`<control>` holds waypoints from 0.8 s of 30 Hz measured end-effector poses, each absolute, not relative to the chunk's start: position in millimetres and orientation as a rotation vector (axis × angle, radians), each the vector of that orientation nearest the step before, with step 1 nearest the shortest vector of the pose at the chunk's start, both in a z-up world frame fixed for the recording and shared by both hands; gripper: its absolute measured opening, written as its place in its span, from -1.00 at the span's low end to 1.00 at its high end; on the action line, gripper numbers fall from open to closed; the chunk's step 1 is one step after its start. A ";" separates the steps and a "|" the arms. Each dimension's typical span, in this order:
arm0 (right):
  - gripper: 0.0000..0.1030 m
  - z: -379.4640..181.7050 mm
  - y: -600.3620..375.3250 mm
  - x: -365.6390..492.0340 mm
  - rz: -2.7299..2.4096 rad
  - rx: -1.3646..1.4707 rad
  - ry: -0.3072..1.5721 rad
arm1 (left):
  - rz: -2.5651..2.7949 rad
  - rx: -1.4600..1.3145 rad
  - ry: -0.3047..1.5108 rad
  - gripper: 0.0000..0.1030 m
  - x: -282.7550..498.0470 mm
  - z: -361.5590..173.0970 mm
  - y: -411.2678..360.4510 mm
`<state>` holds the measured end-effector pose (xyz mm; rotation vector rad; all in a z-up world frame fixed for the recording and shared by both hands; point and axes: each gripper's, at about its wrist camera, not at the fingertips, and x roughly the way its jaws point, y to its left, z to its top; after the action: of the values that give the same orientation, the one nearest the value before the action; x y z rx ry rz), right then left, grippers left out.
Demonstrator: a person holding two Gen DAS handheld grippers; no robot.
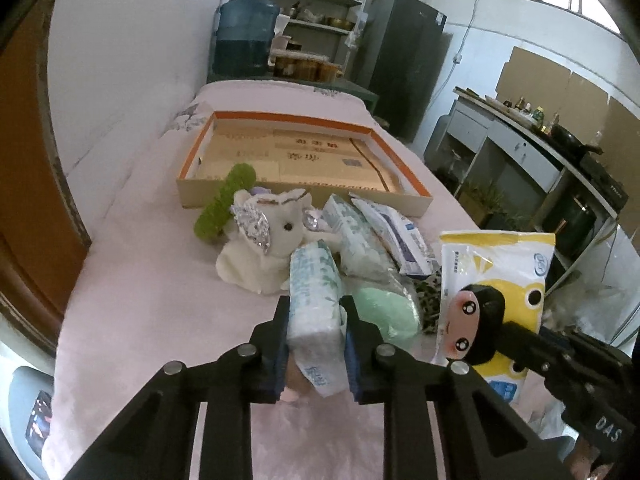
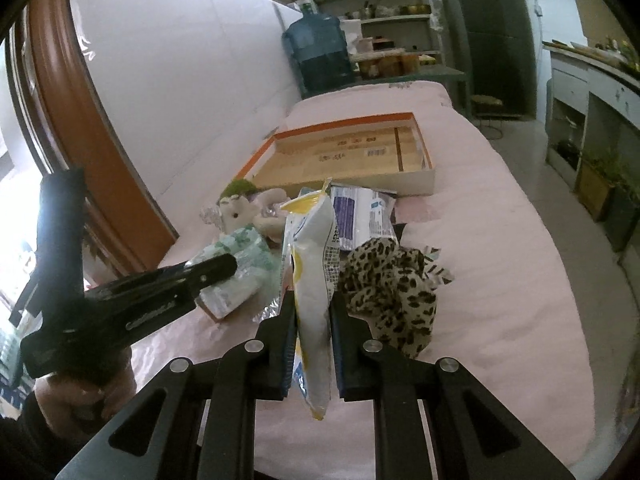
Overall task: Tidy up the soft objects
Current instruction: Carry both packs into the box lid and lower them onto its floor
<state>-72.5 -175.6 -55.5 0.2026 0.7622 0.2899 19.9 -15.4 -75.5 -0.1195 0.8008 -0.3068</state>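
Note:
My left gripper (image 1: 314,312) is shut on a green-and-white tissue pack (image 1: 314,292), held above the pink bed; it also shows in the right wrist view (image 2: 236,268). My right gripper (image 2: 312,300) is shut on a yellow-and-white wipes pack (image 2: 312,280), held upright; the pack also shows in the left wrist view (image 1: 494,296). A white plush rabbit (image 1: 264,244), a green fuzzy toy (image 1: 226,200), more tissue packs (image 1: 356,232), a pale green soft item (image 1: 386,312) and a leopard-print cloth (image 2: 396,292) lie in a pile. An open orange-rimmed cardboard box (image 1: 298,160) lies behind the pile.
The pink bed (image 1: 160,300) runs along a white wall (image 1: 120,60) on the left. A blue water jug (image 1: 244,36) and shelves (image 1: 320,0) stand beyond its far end. A counter (image 1: 532,152) with a pan is on the right, across a floor gap.

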 end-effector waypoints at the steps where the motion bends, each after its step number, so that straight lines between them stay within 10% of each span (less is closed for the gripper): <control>1: -0.69 -53.5 -176.9 -72.8 0.295 0.206 0.757 | -0.307 -0.117 0.792 -0.55 17.8 -72.1 -14.5; 24: -0.69 16.5 -182.3 -21.1 0.378 0.267 0.644 | -0.209 -0.097 0.591 -0.55 38.1 18.2 7.4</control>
<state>-21.1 -182.3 16.5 0.2673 0.6435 0.3783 38.1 7.4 18.2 -0.0968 0.5911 -0.2087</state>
